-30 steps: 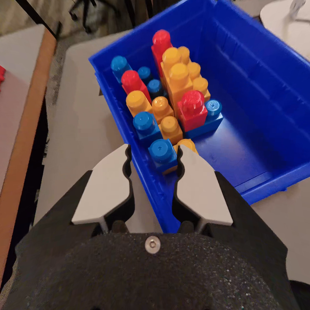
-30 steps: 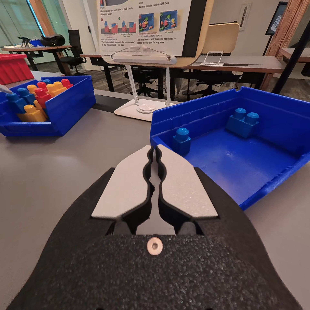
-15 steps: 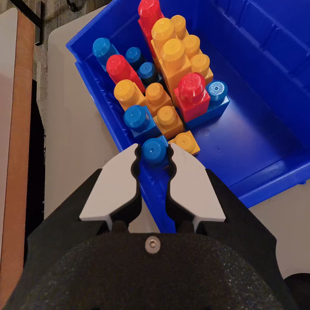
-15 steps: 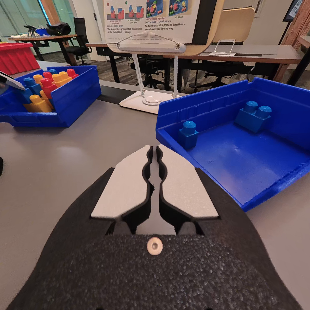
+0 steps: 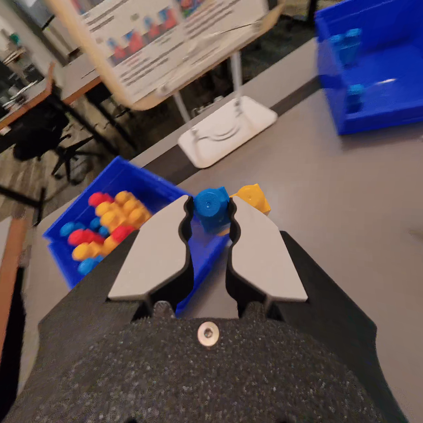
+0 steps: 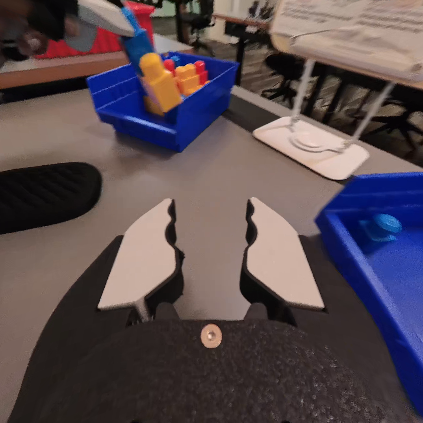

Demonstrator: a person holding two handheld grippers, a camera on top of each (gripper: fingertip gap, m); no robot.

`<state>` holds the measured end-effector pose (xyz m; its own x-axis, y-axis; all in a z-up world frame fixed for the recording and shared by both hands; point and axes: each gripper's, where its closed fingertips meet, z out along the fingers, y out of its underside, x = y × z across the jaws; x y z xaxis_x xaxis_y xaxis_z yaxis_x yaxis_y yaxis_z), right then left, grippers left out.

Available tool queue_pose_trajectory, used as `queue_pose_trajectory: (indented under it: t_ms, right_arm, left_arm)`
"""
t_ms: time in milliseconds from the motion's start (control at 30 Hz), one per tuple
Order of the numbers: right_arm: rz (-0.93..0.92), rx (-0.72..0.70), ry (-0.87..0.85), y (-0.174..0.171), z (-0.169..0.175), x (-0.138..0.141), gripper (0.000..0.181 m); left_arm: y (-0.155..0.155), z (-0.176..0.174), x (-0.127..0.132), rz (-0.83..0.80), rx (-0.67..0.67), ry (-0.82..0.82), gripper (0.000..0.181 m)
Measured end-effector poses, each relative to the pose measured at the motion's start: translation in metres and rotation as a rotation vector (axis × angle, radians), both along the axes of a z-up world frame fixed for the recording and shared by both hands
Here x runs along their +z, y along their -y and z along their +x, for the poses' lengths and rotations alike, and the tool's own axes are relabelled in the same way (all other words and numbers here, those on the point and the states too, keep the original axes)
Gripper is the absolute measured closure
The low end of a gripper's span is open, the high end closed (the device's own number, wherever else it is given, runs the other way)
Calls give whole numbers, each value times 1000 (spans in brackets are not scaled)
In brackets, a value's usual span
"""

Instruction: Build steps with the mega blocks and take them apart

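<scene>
My left gripper (image 5: 210, 201) is shut on a blue block (image 5: 211, 211) with a yellow block (image 5: 251, 200) stuck to it, held in the air above the near corner of the left blue bin (image 5: 142, 174). That bin holds several red, yellow and blue blocks (image 5: 121, 212). In the right wrist view the left gripper (image 6: 107, 20) holds the blue block (image 6: 137, 45) and yellow block (image 6: 160, 84) tilted over the bin (image 6: 146, 128). My right gripper (image 6: 210, 203) is open and empty over the grey table.
A second blue bin (image 6: 377, 194) at the right holds a blue block (image 6: 380, 226); it also shows in the left wrist view (image 5: 377, 123). A sign stand's white base (image 6: 311, 146) sits at the table's far edge. A black pad (image 6: 45, 194) lies at the left. A red bin (image 6: 103, 43) stands behind. Tip to tip, the grippers are about 25 cm apart.
My left gripper closed on the blue block and lifted it, with the yellow block attached, out of the bin. My right gripper opened and turned left toward that bin.
</scene>
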<state>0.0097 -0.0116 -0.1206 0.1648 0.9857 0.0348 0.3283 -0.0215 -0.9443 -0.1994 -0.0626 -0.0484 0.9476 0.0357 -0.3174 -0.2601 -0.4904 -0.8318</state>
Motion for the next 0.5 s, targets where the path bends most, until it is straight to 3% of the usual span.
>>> queue_pose_trajectory:
  t_ms: [100, 267, 300, 367, 500]
  right_arm:
    - [39, 67, 62, 23, -24, -9, 107]
    - [129, 59, 86, 31, -40, -13, 108]
    - [136, 46, 93, 28, -39, -14, 113]
    - [138, 27, 71, 24, -34, -13, 139]
    - [84, 56, -44, 29, -24, 1, 140]
  left_arm:
    - [-14, 70, -8, -16, -163, 3, 151]
    - [-21, 155, -19, -28, -365, 38, 151]
    - [-21, 166, -20, -26, -396, 60, 151]
    - [-20, 179, -17, -7, -431, 85, 151]
    - [-17, 195, -1, 116, -520, 222, 146]
